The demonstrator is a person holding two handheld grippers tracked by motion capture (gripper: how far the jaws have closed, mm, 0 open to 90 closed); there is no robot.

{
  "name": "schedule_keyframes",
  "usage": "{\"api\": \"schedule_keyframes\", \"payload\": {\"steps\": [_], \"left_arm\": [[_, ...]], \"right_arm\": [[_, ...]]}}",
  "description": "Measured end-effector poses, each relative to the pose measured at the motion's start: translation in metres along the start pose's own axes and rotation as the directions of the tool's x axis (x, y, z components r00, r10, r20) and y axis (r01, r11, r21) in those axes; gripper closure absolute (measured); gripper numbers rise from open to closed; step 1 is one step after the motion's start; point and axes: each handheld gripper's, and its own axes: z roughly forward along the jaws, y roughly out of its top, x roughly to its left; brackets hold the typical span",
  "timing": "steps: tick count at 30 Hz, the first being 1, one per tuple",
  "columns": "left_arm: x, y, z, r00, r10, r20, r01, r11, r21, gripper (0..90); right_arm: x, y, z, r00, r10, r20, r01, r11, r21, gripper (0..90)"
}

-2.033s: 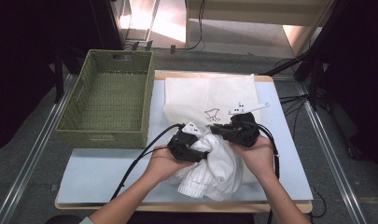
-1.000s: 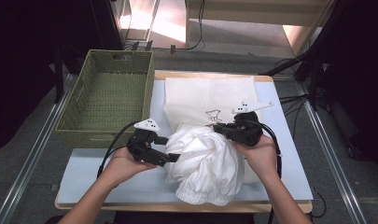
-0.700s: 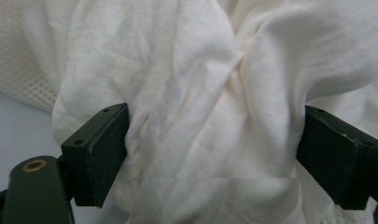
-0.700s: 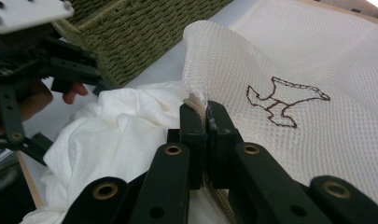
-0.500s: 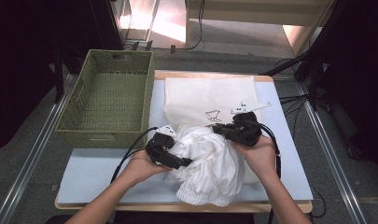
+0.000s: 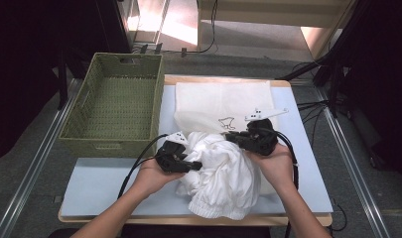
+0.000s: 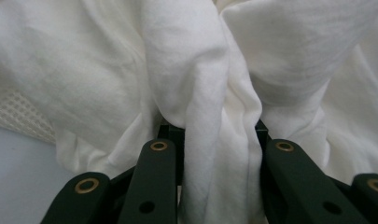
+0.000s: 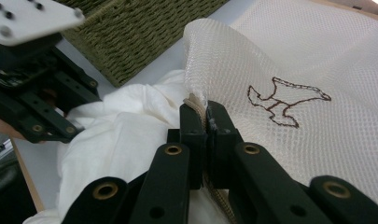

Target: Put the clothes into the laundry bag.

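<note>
A crumpled white garment (image 6: 223, 173) lies on the table's front middle. It partly overlaps a flat white mesh bag (image 6: 223, 101) with a stitched bird. My left gripper (image 6: 196, 163) pushes into the garment's left side. Its jaws have just been closing, and in the left gripper view they (image 7: 212, 133) pinch a thick fold of the garment (image 7: 186, 70). My right gripper (image 6: 231, 138) sits at the garment's upper right. In the right gripper view it (image 8: 206, 109) is shut on the mesh bag's (image 8: 294, 60) corded rim, lifting that edge above the garment (image 8: 126, 126).
An empty green woven basket (image 6: 114, 104) stands at the table's left, close to my left hand. A pale blue mat (image 6: 99, 181) covers the tabletop. Cables trail from both grippers toward the table's front and right edges.
My left gripper has moved right, from beside the garment into its folds, and its jaws have closed on the cloth. The right gripper has kept its place and its hold.
</note>
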Motion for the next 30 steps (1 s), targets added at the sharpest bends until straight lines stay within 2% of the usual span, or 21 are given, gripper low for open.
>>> {"api": "schedule_keyframes", "payload": {"steps": [5, 8, 10, 14, 19, 24, 30], "left_arm": [[-0.02, 0.012, -0.012, 0.9982, 0.06, 0.001, -0.06, 0.9973, -0.043, 74.7], [-0.034, 0.02, -0.015, 0.9932, 0.116, -0.007, -0.116, 0.9923, -0.042, 74.8], [-0.043, 0.026, -0.013, 0.9895, 0.143, -0.019, -0.144, 0.9887, -0.041, 74.8], [-0.049, 0.036, 0.0, 0.9867, 0.162, -0.018, -0.162, 0.9862, -0.033, 74.7], [-0.045, 0.042, 0.017, 0.9925, 0.122, 0.001, -0.122, 0.9923, -0.02, 74.6], [-0.044, 0.049, 0.032, 0.9923, 0.123, -0.019, -0.123, 0.9924, 0.011, 74.3], [-0.037, 0.051, 0.042, 0.9956, 0.09, -0.028, -0.09, 0.9959, -0.01, 74.3]], "right_arm": [[0.0, 0.001, -0.002, 1.0, 0.002, 0.0, -0.002, 1.0, -0.012, 88.2], [0.001, 0.002, -0.003, 1.0, 0.005, -0.005, -0.005, 1.0, -0.018, 88.2], [0.002, 0.003, -0.004, 1.0, -0.001, -0.008, 0.001, 1.0, -0.024, 88.2], [0.003, 0.003, -0.004, 1.0, -0.002, -0.007, 0.001, 1.0, -0.025, 88.3], [0.002, 0.003, -0.005, 0.9999, 0.01, -0.008, -0.01, 1.0, -0.027, 88.3], [0.004, 0.003, -0.005, 0.9999, 0.006, -0.014, -0.006, 1.0, -0.026, 88.3], [0.005, 0.006, -0.012, 0.9998, 0.013, -0.014, -0.014, 0.999, -0.041, 88.3]]}}
